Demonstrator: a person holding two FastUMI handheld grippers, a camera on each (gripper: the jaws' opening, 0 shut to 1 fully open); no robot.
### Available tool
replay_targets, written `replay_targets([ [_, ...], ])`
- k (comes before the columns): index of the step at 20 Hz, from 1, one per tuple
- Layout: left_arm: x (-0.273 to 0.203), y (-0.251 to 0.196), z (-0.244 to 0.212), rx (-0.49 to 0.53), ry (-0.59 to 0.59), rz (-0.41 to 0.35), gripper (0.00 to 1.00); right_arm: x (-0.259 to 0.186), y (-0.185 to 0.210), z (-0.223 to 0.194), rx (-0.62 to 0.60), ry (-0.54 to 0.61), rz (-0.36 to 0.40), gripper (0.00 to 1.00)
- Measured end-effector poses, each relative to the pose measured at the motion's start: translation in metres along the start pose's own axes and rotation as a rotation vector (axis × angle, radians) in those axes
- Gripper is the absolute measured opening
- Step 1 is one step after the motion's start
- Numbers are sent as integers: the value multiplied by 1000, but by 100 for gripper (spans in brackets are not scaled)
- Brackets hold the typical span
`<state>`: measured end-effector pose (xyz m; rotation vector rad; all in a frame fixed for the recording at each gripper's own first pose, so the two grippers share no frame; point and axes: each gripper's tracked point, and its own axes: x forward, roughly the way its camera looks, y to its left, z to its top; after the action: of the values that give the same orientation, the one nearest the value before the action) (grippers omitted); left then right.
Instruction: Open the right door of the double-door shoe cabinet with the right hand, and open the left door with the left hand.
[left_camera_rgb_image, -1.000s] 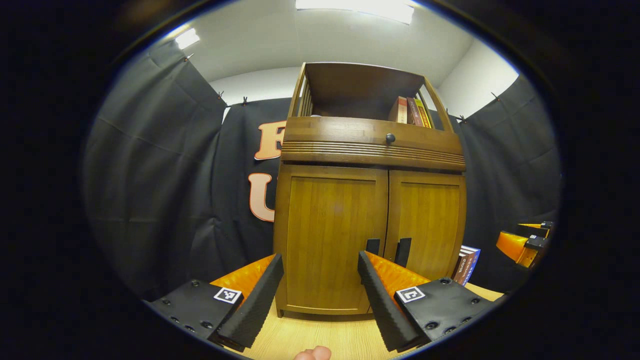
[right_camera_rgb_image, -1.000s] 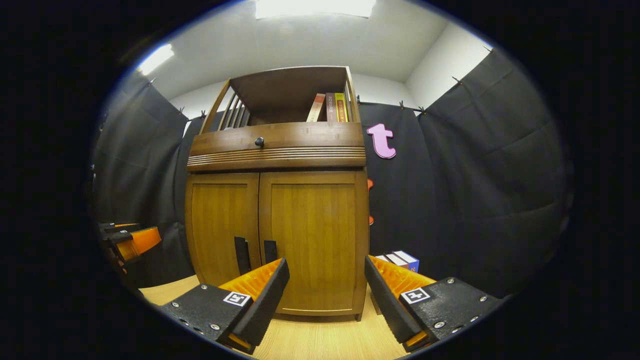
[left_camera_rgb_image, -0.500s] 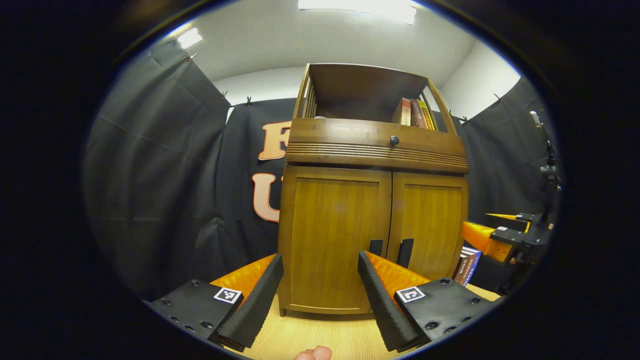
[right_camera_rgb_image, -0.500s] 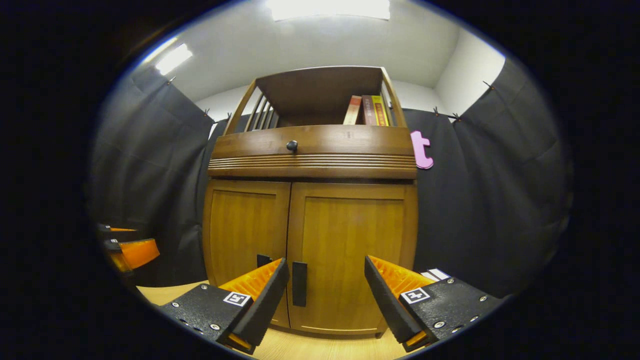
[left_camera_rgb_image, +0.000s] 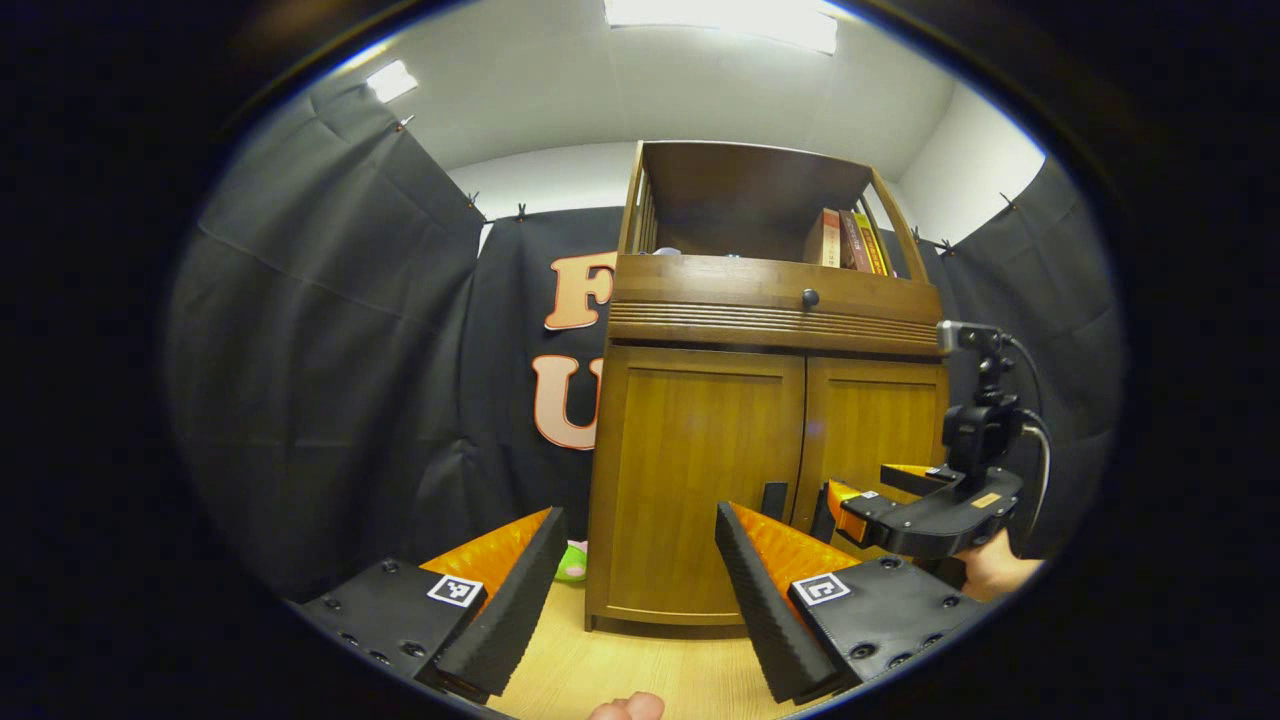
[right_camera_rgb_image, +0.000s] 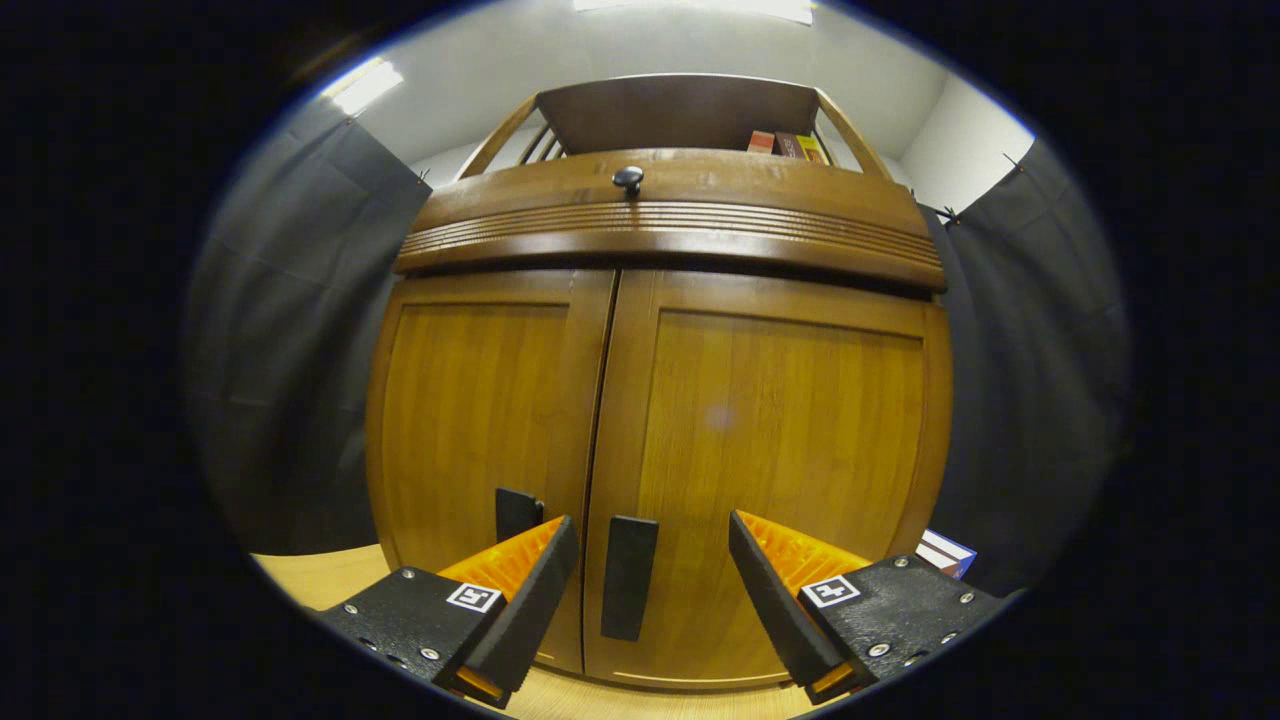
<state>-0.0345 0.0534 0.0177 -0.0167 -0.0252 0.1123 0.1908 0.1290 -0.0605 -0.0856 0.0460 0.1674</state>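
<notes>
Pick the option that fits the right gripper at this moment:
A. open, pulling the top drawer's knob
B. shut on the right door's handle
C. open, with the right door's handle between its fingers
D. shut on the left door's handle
C: in the right gripper view the right gripper is open, its fingers either side of the right door's handle without pressing on it, and both cabinet doors are closed.

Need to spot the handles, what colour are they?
Black; the right door's handle shows best in the right gripper view.

Legible text: none you can read. Book spines (left_camera_rgb_image: 848, 240) on the cabinet's top shelf are too small.
</notes>
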Motion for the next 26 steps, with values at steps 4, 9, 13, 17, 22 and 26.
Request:
replay_targets([
  [4,-5,13,1,4,2,30,95,36,-2,-34,26,72,-25,93],
  [9,-5,24,0,13,2,53,95,46,0,-55,83,111,-55,93],
  [13,-1,27,-1,23,4,54,95,47,2,-57,70,84,-65,92],
  [17,7,22,-5,25,11,39,95,44,7,-66,100,85,-46,92],
  [22,10,14,-5,28,9,14,97,46,17,-67,137,99,-19,45],
  [26,10,4,-5,23,10,-13,95,48,24,-67,173,105,0,35],
])
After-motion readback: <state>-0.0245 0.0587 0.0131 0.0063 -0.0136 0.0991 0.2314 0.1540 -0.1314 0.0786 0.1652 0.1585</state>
